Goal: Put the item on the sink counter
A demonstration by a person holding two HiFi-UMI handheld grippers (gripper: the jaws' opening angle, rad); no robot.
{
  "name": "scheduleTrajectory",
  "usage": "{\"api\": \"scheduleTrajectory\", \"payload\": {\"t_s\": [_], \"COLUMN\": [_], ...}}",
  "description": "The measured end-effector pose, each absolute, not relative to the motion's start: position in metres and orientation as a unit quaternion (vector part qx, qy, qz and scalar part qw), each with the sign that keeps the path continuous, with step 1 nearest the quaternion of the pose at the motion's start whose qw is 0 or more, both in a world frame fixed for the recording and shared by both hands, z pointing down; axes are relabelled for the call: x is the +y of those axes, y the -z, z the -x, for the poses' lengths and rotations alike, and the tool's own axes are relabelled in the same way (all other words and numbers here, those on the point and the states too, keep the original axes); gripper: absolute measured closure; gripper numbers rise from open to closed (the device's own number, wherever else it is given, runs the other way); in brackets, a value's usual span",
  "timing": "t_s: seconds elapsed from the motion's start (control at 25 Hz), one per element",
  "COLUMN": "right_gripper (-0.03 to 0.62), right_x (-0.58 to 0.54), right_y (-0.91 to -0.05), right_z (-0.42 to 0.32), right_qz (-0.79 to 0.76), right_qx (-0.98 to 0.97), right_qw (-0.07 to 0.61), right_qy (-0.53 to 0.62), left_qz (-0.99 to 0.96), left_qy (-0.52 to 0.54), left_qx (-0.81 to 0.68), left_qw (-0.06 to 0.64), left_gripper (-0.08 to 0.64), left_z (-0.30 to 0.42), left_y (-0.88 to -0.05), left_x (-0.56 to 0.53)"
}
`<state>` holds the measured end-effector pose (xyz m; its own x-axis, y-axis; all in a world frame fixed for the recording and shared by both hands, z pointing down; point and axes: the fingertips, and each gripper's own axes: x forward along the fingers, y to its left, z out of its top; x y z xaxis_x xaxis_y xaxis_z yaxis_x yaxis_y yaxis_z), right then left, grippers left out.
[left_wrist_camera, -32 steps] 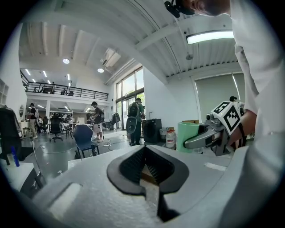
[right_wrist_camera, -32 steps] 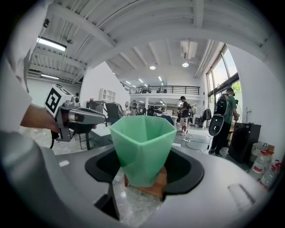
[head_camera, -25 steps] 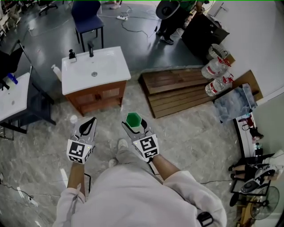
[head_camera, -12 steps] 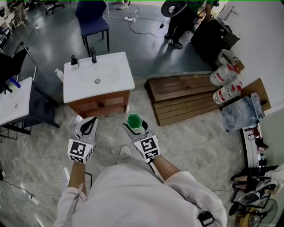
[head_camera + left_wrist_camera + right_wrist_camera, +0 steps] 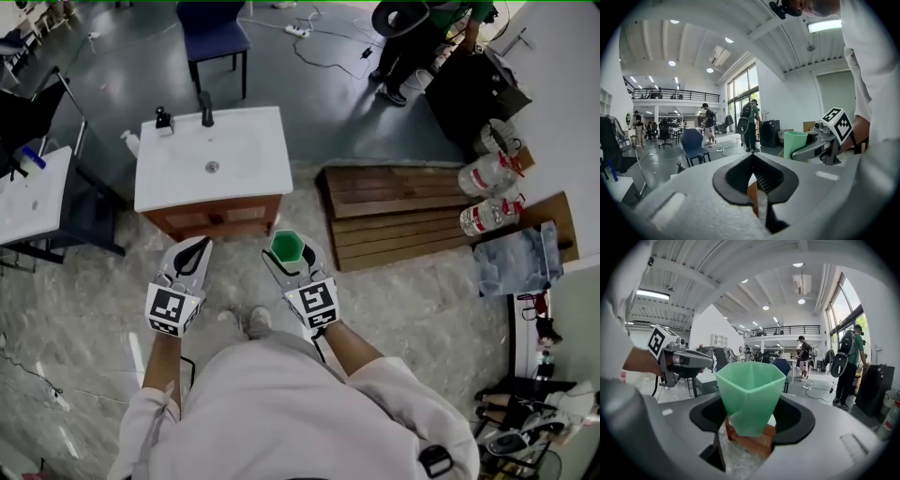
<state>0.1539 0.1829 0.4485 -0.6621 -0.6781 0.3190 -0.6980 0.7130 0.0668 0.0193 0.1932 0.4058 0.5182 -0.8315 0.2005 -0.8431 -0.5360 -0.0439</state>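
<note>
Here, green cup (image 5: 749, 394) upright, mouth skyward, clamped in right gripper (image 5: 288, 257); left gripper (image 5: 751, 161) closed, empty.

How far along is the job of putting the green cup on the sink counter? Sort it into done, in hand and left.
Done: the green cup is gripped in the right gripper.
In hand: the person stands before the sink counter, with the cup short of it; the left gripper is shut and empty.
Left: set the cup on the white top and release.
</note>
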Motion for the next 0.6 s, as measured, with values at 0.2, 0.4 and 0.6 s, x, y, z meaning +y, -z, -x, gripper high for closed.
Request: {"api": "scheduleTrajectory", "payload": {"t_s": [0.2,0.4,0.6], "right_gripper": [0.302,0.302,0.301], "right_x": [0.161,0.129,0.094], "right_y": [-0.453,-0.457,-0.457], "right_z": [-0.145,-0.134,-0.120], "right_qz": [-0.372,-0.380,-0.394], "right_qx": [-0.913,-0.909,-0.902], "right_qw": [0.161,0.168,0.176], "right_qy": [-0.034,-0.035,-0.030], "left_qz": [-0.869,-0.876,-0.884], "left_qy": [-0.103,-0.097,-0.088], "left_qx": [-0.482,-0.471,-0.457], "left_qw": [0.039,0.040,0.035], "left_gripper": [0.554,0.554,0.554], "left_z": [-0.011,-0.001,0.014], "left_y": [-0.414,-0.419,-0.417], "left_x": [0.171,0.134,0.091]}}
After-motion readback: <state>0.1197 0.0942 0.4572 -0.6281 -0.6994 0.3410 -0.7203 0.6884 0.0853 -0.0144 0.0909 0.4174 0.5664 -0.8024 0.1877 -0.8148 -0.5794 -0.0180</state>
